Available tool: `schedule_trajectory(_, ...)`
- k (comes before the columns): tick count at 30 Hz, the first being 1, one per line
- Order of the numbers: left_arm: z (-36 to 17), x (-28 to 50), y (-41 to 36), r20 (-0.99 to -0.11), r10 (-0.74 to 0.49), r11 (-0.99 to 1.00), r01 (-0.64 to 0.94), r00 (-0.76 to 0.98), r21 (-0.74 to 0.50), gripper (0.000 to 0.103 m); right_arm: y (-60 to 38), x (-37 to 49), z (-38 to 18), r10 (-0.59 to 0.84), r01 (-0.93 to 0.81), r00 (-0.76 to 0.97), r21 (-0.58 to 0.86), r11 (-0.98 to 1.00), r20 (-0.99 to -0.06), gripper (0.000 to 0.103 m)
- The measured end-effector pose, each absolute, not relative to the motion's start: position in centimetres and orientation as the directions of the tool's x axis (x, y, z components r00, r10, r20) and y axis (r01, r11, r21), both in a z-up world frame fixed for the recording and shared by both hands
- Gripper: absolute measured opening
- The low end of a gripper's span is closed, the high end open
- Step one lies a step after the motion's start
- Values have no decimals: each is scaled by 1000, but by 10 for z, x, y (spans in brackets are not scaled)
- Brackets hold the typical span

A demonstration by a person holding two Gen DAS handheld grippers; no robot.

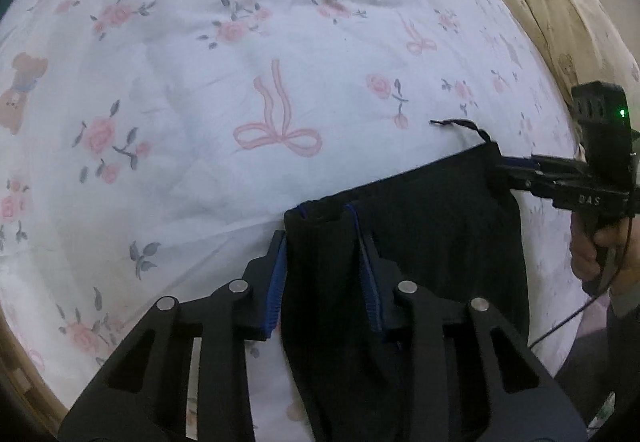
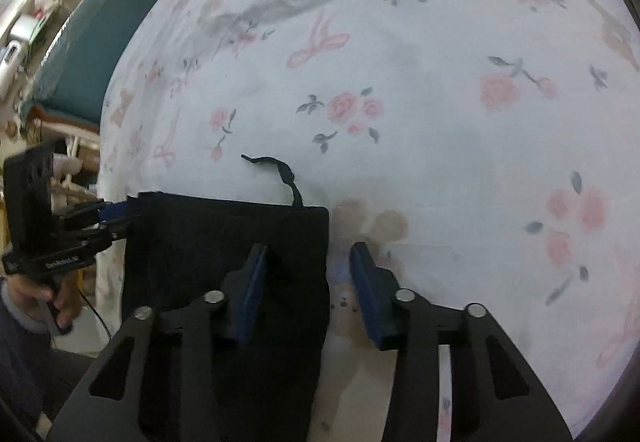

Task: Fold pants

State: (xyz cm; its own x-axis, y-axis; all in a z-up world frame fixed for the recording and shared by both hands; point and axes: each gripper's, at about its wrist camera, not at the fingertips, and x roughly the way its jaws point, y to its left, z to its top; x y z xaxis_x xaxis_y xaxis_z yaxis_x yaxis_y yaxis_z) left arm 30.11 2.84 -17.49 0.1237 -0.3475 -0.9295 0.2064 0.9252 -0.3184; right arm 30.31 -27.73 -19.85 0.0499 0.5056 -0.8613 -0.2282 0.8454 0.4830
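Two grippers on the black pants [image 1: 420, 226], held up over the floral bedsheet [image 1: 200, 121]. Left gripper [image 1: 326, 258] clamped on the waistband corner; right gripper [image 2: 308, 274] wide, fabric between its pads, grip uncertain. Drawstring [image 2: 280, 169] lying just beyond the waistband. Mid-step, probably: laying out. Next: lower flat onto the sheet, keep the waistband taut.
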Motion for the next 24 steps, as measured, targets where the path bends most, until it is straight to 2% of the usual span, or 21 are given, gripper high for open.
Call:
schedule_trajectory(2, -174, 300, 25, -930, -342, 924, 227, 132, -308, 16, -273, 303, -197, 498, -247, 53, 472, 846, -866, 21)
schedule_trajectory(3, -172, 301, 23, -929, -344, 922, 235, 137, -307, 14, -271, 303, -193, 498, -269, 65, 466, 843, -865, 16)
schedule_trajectory(5, -168, 304, 17, -932, -332, 924, 250, 149, -289, 12, -268, 304, -186, 489, -301, 81, 446, 843, -869, 13)
schedule_trajectory(14, -107, 321, 11, -888, -336, 916, 329, 313, -231, 12, -267, 319, -120, 477, -398, 221, 368, 840, -851, 12)
schedule_trajectory(24, -46, 244, 4, -838, -355, 863, 490, 415, -123, 12, -277, 243, -59, 523, -525, 272, 331, 785, -808, 12)
